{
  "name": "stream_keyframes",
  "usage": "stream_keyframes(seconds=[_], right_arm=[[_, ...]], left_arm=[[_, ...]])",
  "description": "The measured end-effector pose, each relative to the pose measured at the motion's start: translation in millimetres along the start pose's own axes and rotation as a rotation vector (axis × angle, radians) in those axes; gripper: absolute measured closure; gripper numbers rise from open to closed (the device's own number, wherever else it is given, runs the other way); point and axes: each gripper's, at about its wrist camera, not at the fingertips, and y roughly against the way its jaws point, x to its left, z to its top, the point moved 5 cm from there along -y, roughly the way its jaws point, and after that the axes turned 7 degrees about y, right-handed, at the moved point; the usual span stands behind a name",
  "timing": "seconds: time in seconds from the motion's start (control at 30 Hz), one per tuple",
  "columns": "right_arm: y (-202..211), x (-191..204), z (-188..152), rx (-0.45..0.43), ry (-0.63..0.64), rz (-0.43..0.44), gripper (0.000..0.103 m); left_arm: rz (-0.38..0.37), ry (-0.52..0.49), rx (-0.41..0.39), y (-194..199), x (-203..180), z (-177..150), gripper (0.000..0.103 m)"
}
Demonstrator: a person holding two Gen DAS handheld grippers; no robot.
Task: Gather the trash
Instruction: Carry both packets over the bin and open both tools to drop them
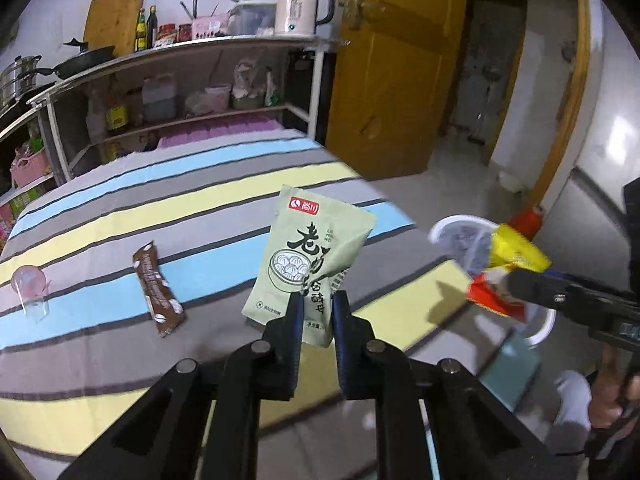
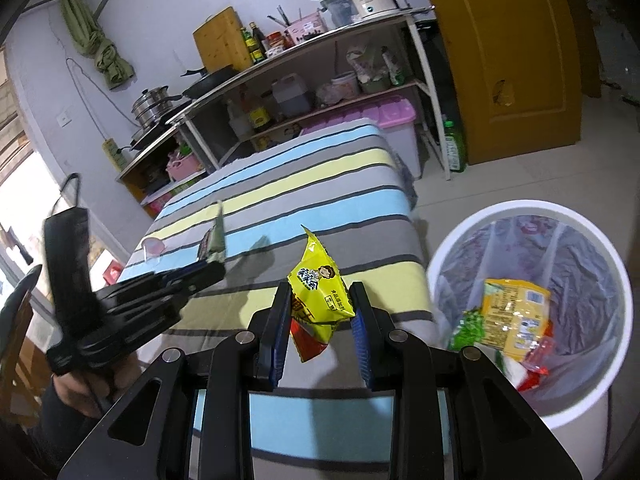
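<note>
In the left wrist view my left gripper (image 1: 318,300) is shut on the bottom edge of a pale green yeast packet (image 1: 308,248), held upright above the striped table (image 1: 160,184). The right wrist view shows this gripper (image 2: 216,270) from the side, with the packet (image 2: 218,236) edge-on. My right gripper (image 2: 319,294) is shut on a yellow and red snack packet (image 2: 316,280), just left of the white trash bin (image 2: 520,205). From the left wrist view that gripper (image 1: 506,280) and its packet (image 1: 516,254) hang beside the bin (image 1: 444,227).
A brown wrapper (image 1: 158,290) and a clear pink-topped cup (image 1: 28,280) lie on the cloth at left. The bin holds several wrappers (image 2: 514,320) in a clear liner. Shelves (image 1: 180,80) with kitchenware stand behind the table, and a yellow door (image 1: 396,60) is at the right.
</note>
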Motion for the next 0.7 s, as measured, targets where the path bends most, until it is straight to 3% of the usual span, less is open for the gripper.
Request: stream_keyframes(seconds=[0.3,0.7], right_arm=[[39.6,-16.0,-4.5,-0.049,-0.012,-0.070,0.073],[78.1,-49.4,-7.6,-0.103,-0.063,-0.148,0.073]], left_arm=[[-0.091,-0.014,-0.057,28.8,-45.3,-0.1,0.088],[-0.178,-0.053,-0.059,27.5,-93.0,4.7,0.088]])
